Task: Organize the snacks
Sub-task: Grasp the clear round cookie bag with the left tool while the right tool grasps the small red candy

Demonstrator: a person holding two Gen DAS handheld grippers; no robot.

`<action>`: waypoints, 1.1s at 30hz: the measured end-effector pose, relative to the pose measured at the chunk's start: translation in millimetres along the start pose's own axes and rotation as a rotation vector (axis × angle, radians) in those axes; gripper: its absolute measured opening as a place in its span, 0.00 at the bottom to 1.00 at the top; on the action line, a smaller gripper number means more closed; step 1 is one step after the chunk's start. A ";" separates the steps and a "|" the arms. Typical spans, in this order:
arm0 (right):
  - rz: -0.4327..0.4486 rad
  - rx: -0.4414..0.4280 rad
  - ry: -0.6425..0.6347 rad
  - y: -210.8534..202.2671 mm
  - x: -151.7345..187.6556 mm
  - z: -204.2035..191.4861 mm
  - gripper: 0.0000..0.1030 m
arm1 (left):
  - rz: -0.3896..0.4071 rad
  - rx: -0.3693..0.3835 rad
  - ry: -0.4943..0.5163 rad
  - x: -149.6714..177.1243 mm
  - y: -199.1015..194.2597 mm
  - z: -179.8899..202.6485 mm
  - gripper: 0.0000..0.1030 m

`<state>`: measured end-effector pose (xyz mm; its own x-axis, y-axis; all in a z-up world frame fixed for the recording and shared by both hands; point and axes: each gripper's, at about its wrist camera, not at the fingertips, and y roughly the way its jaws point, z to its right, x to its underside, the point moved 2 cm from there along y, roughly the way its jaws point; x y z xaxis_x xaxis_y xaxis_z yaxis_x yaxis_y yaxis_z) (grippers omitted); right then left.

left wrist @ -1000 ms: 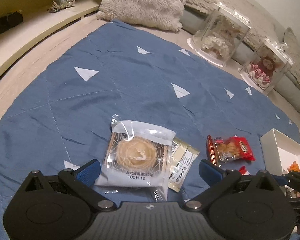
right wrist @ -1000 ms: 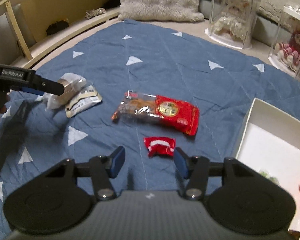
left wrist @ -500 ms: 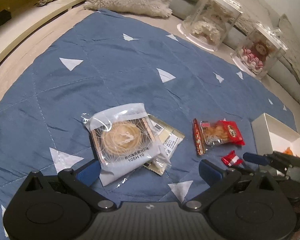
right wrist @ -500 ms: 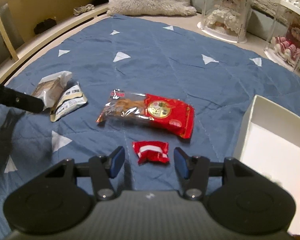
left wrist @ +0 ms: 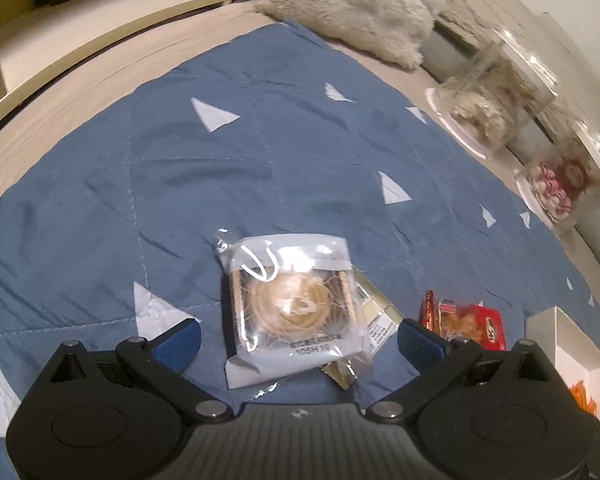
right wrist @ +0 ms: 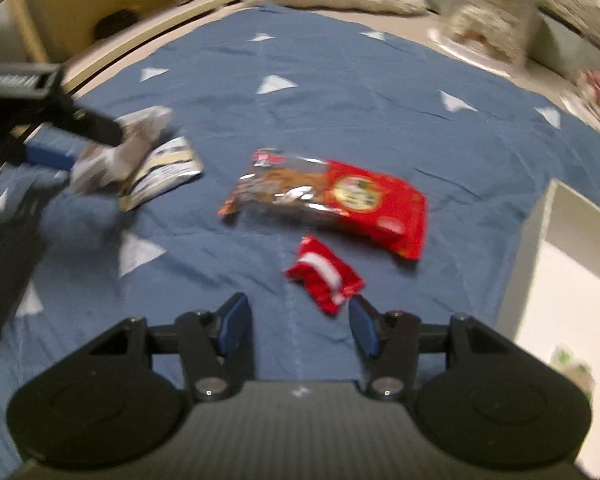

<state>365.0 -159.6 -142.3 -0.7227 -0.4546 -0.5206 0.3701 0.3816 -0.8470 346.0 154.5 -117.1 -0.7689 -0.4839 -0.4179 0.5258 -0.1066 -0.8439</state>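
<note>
A clear-wrapped round pastry pack (left wrist: pixel 292 304) lies on the blue quilt (left wrist: pixel 260 152), between the wide-open jaws of my left gripper (left wrist: pixel 298 340); a tan sachet (left wrist: pixel 376 320) sticks out from under it. My right gripper (right wrist: pixel 300 320) is open and empty, with a small red-and-white candy pack (right wrist: pixel 324 276) just ahead near its right finger. A long red snack bag (right wrist: pixel 336 204) lies beyond that; it also shows in the left wrist view (left wrist: pixel 468 320). The left gripper (right wrist: pixel 48 120) shows at the pastry pack (right wrist: pixel 120 152) in the right wrist view.
A white box (right wrist: pixel 560 248) stands at the right with some snacks inside; its wall also shows in the left wrist view (left wrist: pixel 568 344). A fluffy cushion (left wrist: pixel 360 4) and two clear display cases (left wrist: pixel 492 112) sit at the quilt's far side. A wooden ledge (left wrist: pixel 80 48) runs along the left.
My left gripper has moved back in so the pastry pack sits between its open jaws. My right gripper has shifted left; the small red pack now lies near its right finger.
</note>
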 end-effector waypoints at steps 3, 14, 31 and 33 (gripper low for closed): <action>-0.004 -0.026 0.119 3.3 -3.2 10.2 0.60 | -0.015 0.007 -0.031 0.9 1.6 -3.8 0.99; 0.027 -0.088 0.490 25.1 -24.7 26.5 0.52 | -0.030 0.020 -0.107 0.4 8.0 -4.9 0.99; 0.010 -0.003 0.478 38.5 -30.3 12.4 0.45 | 0.020 -0.145 -0.165 -2.7 19.1 5.4 0.89; 0.015 -0.001 0.480 39.2 -28.4 12.2 0.43 | 0.017 -0.154 -0.152 -2.6 20.5 4.4 0.87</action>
<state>407.2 -141.5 -162.1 -0.9051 -0.0263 -0.4245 0.3825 0.3860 -0.8395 360.4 149.9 -131.8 -0.6904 -0.6111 -0.3871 0.4678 0.0310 -0.8833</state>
